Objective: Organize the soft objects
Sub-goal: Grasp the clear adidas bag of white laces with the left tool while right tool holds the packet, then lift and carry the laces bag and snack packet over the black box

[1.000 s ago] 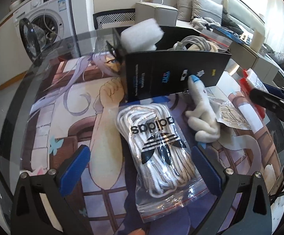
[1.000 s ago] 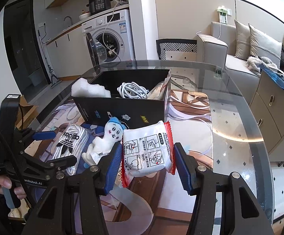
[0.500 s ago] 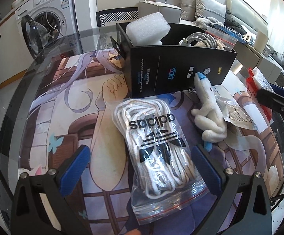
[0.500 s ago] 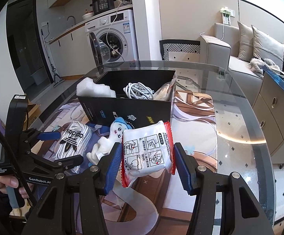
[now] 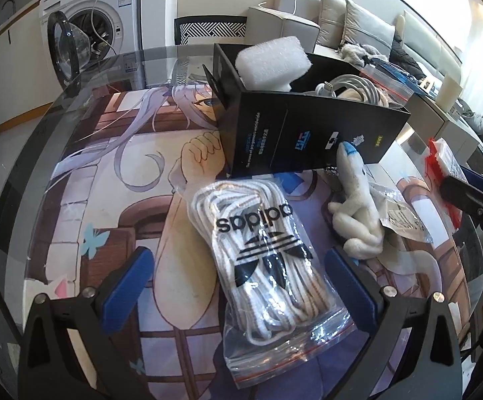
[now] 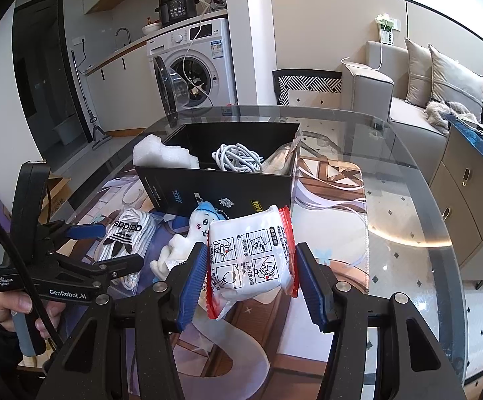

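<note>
Gripping the white packet [image 6: 251,260] — right gripper [image 6: 251,283]; left gripper [image 5: 241,286] gapes, empty.

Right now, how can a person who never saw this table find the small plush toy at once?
Find the black box on the glass table. The plush toy lies against its front wall, between the bag of white laces and the red-edged white packet. It alone is unwrapped: white and furry, with a blue cap.
</note>
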Demonstrator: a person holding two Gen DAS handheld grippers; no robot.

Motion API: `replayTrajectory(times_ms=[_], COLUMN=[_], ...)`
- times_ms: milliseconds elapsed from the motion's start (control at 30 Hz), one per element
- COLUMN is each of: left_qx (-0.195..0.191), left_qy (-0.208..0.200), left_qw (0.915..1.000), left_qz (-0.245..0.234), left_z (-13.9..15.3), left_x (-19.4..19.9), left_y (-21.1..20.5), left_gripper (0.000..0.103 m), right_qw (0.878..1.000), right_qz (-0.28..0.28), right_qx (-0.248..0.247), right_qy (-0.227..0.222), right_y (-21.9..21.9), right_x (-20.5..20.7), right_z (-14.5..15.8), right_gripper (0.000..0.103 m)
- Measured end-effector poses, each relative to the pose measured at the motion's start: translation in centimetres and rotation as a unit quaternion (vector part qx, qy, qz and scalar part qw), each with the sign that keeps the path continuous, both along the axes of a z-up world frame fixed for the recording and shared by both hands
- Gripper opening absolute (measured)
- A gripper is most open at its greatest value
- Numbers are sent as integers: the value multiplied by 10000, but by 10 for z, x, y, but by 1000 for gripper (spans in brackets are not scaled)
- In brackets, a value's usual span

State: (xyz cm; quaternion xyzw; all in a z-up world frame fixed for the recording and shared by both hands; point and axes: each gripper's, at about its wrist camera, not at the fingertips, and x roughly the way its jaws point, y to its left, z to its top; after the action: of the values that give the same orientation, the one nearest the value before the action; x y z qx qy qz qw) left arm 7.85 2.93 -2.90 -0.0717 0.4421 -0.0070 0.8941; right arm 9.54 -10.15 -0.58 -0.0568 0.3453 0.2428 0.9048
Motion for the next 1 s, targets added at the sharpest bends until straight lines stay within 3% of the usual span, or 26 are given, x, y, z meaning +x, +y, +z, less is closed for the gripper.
replayTrajectory(times_ms=[167, 267, 500, 600, 1000], left_qx=[61, 104, -2, -91, -165], left_qy=[-32, -68, -137, -172, -275], left_qw=[9999, 9997, 9988, 9978, 9966], left_qz=[-86, -202, -473, -641, -763], left_z=[-2, 0, 5, 6, 13], left_x=[0, -1, -2, -4, -8], left_y=[-2, -6, -7, -10, -13], left_gripper=[98, 87, 51, 43, 37], right_qw=[10000, 10000, 10000, 10000, 9999], right_qz=[-2, 0, 3, 3, 13], right_qx=[1, -2, 4, 12, 39], right_qy=[0, -2, -27, -40, -119], right_y=[0, 0, 0, 0, 0], right_x=[0, 0, 0, 0, -2], right_z=[0, 0, 1, 2, 7], right_gripper=[54, 54, 54, 54, 54])
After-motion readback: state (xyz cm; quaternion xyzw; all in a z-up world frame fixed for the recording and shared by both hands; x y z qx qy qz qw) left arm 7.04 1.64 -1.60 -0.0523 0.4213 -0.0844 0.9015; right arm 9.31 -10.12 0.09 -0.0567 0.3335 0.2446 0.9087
